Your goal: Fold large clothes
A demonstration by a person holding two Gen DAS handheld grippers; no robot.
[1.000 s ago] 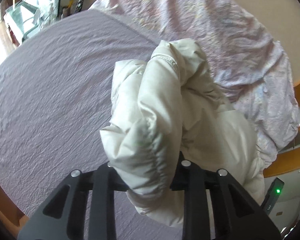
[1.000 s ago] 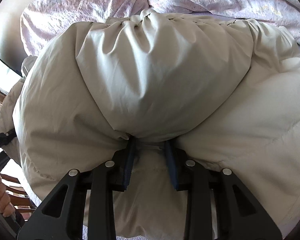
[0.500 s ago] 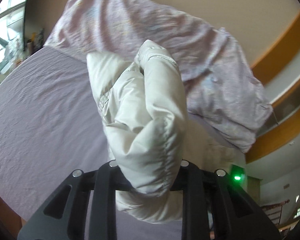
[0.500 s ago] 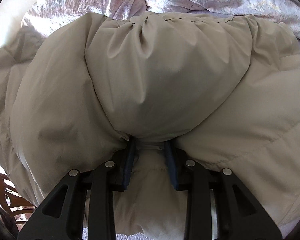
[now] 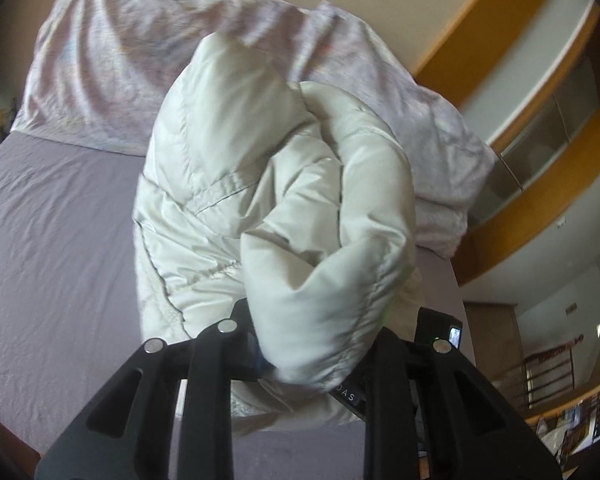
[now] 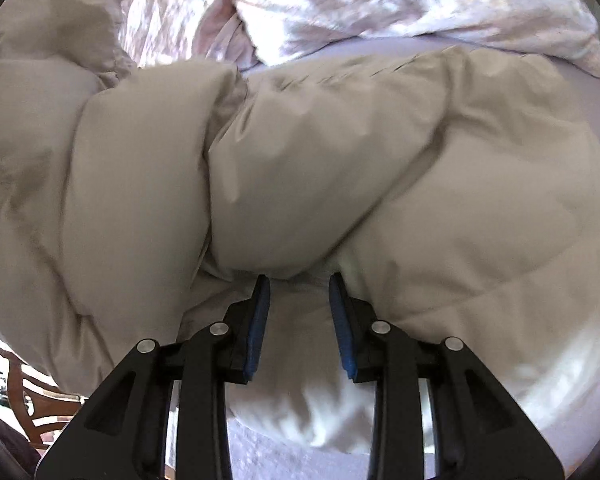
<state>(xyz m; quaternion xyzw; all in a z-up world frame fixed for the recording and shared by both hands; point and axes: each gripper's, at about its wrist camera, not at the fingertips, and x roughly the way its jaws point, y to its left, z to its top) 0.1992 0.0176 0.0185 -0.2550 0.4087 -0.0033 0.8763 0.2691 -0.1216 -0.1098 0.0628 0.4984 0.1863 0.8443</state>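
Cream-white quilted puffer jacket (image 5: 276, 208), a large padded garment, lies partly on the bed with the lilac fitted sheet (image 5: 56, 216); one bunched section, probably a sleeve with an elasticated cuff, is lifted clear of the sheet.

Left gripper (image 5: 312, 344): jaws closed on that bunched section; the fabric bulges over and hides the tips. Right gripper (image 6: 300, 284): jaws narrow, blue pads showing, pinching a ridge of the jacket's body (image 6: 340, 168) near its near edge. The pinched fold mounds up just beyond the tips.

Far side of the bed: crumpled pale pink patterned duvet (image 5: 112, 80), touching or just beside the jacket's far edge in the right wrist view.

Handling, as judged: light for its bulk, very soft, springy with trapped air. The shell looks smooth and faintly glossy, so probably slippery; a shallow pinch may slide off. Best hold is likely a stitched seam, hem or cuff, where layers are sewn together and cannot shear. Folds will tend to puff open unless pressed flat.

Texture: stitched channels, gathered seams and soft rounded baffles. The sheet is matte and finely creased.
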